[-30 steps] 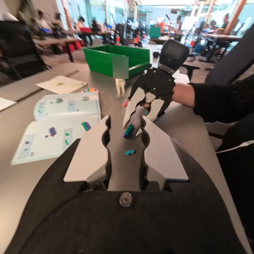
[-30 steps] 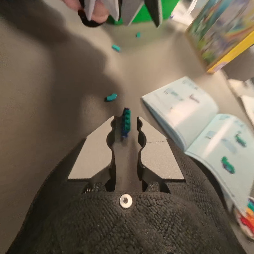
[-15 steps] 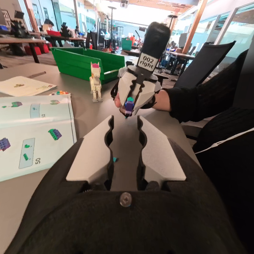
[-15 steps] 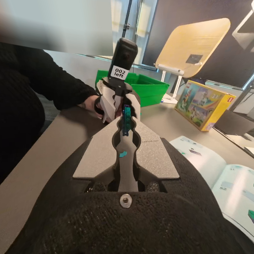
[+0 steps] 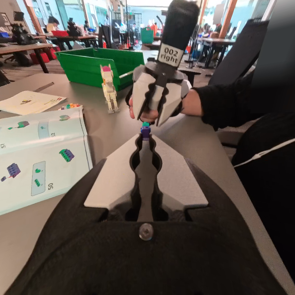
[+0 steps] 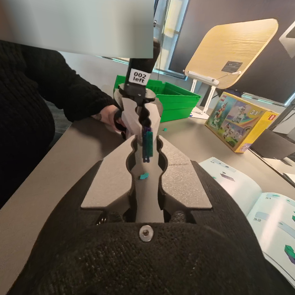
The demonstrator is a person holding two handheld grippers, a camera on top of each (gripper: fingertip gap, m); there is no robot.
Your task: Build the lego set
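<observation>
A small brick assembly (image 5: 145,133), purple and blue with a green plate on it, is pinched between the fingertips of my left gripper (image 5: 145,137), which is shut on it above the grey table (image 5: 111,130). My right gripper (image 6: 146,138) is open; the assembly (image 6: 147,143) hangs between its fingertips without touching them. In the left wrist view the right gripper (image 5: 148,122) faces me just beyond the assembly. In the right wrist view the left gripper (image 6: 146,133) faces me. A loose teal piece (image 6: 143,175) lies on the table below.
An open instruction booklet (image 5: 39,151) lies left of the left gripper. A white unicorn model (image 5: 110,91) stands before a green bin (image 5: 89,67). A yellow set box (image 6: 239,124), another small teal piece (image 6: 164,129) and a wooden book stand (image 6: 231,52) sit farther back. Both grippers' tips are close together, under 4 cm apart. Left tips and right tips are each some 25 cm from the white unicorn model (image 5: 110,91).
The right gripper picked the assembly off the table and lifted it. The left gripper has since closed on it, and the right gripper has opened and let go.
</observation>
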